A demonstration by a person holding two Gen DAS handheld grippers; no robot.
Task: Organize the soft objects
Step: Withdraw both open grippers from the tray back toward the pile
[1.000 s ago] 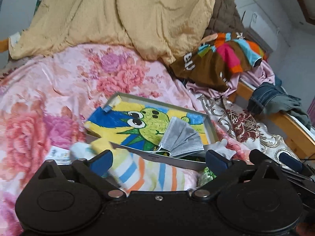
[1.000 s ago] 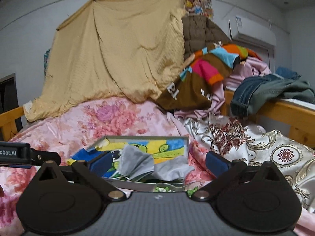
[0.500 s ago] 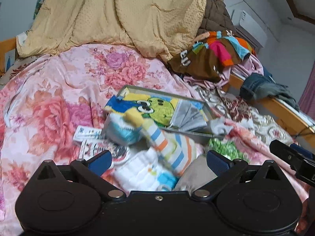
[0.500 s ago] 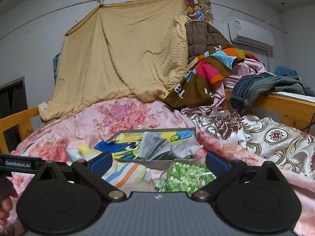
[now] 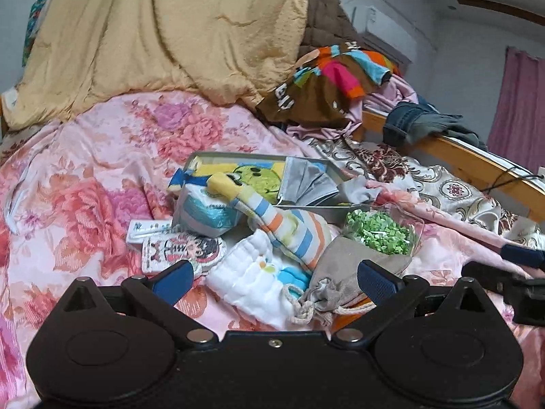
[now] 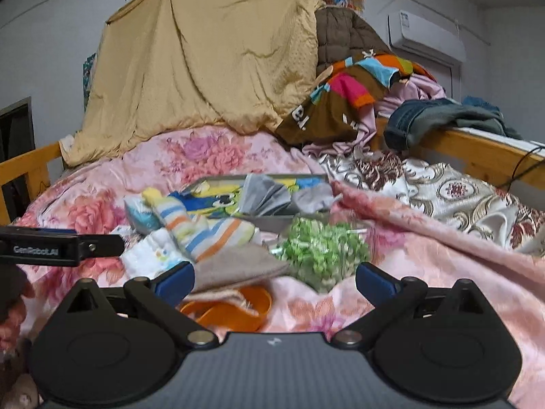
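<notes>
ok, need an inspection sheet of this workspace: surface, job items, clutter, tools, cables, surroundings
Surface: bed with a rumpled pink floral quilt.
Job's things: shallow tray holding a cartoon cloth and grey face masks; in front of it a striped plush, white drawstring pouch, grey drawstring pouch and bag of green bits.
Clutter: small printed packets to the left of the pile; orange object partly under the grey pouch.
Tools: left tool open, empty, above the pouches; right tool open, empty.
Cables: black cable over the wooden bed rail.
Surroundings: yellow blanket hung on the wall, clothes pile, air conditioner.
</notes>
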